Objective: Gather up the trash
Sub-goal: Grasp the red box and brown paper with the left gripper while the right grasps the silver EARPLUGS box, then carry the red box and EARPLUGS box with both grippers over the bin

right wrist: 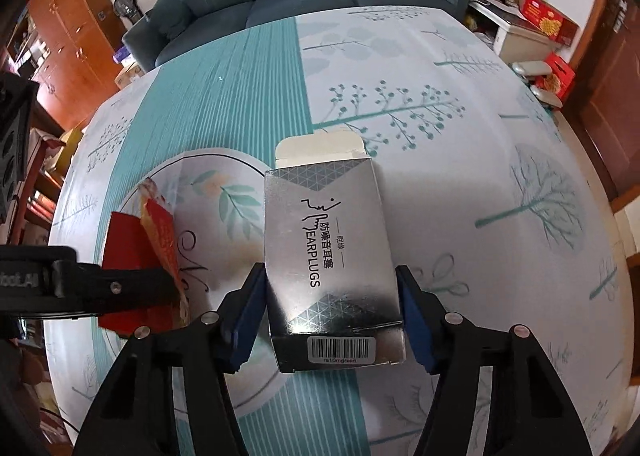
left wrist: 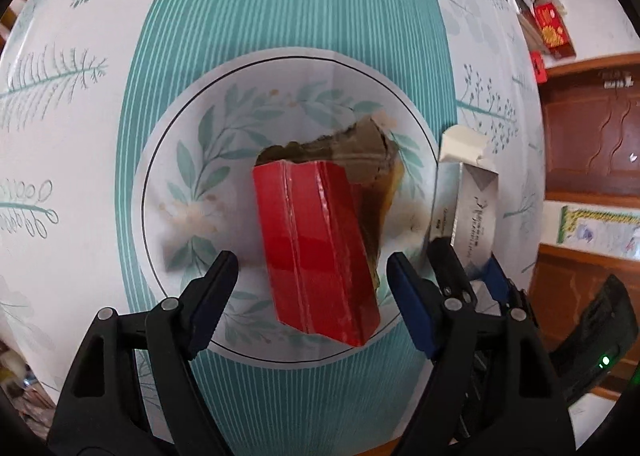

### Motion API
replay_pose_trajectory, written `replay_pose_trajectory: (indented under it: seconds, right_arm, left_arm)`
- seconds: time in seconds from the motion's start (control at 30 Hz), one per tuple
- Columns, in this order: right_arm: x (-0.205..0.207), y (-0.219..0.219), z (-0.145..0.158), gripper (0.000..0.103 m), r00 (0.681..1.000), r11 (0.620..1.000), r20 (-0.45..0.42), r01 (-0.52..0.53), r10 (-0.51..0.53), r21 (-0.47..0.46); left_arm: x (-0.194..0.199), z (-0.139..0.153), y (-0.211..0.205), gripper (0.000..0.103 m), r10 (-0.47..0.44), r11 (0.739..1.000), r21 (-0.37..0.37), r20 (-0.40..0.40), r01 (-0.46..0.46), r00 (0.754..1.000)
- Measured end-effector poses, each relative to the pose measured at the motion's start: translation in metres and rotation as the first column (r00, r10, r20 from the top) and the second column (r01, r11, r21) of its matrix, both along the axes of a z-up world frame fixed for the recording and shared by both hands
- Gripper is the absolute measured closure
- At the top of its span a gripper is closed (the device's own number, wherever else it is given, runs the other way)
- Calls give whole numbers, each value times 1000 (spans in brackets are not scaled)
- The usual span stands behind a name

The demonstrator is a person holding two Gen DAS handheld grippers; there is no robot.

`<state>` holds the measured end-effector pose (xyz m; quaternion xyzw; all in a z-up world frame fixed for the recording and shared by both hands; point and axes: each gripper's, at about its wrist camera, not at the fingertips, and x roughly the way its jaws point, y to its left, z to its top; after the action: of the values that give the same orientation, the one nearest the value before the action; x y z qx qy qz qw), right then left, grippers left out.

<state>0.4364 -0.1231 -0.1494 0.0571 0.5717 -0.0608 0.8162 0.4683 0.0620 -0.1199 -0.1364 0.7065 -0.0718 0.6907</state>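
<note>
Below both grippers lies the round table with a white and teal leaf-print cloth [right wrist: 460, 103]. On it, between the wide-open jaws of the left gripper [left wrist: 312, 268] and touching neither pad, lies the torn red glossy cardboard box [left wrist: 316, 248]. Between the jaws of the right gripper [right wrist: 332, 296] is the silver rectangular earplug carton [right wrist: 332, 256]; its sides meet both blue pads, so it is gripped.
</note>
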Motion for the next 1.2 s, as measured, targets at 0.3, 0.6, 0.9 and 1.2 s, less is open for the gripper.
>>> replay_pose_trajectory:
  seconds: [0.3,0.6,0.9,1.2]
  right_arm:
    - [-44,-11,20,41,999,996,34,38,-41,77]
    - [-102,-22,54,41,995,990,83,40,-51,135]
    - [-209,-53,98,41,985,980,162,25,-57,195]
    - [-339,-81,128,41,979,972,200,-90,46,216]
  left_arm:
    - [-4,4,-11,90,-33,999,27,49,32,998]
    - [-46,35,-23,91,-126,990,84,139,115,982]
    - [-135,87,-43,91,-211,972,153,241,177,947]
    - [-285,113,-70,91,-162,977,181,309,109,937]
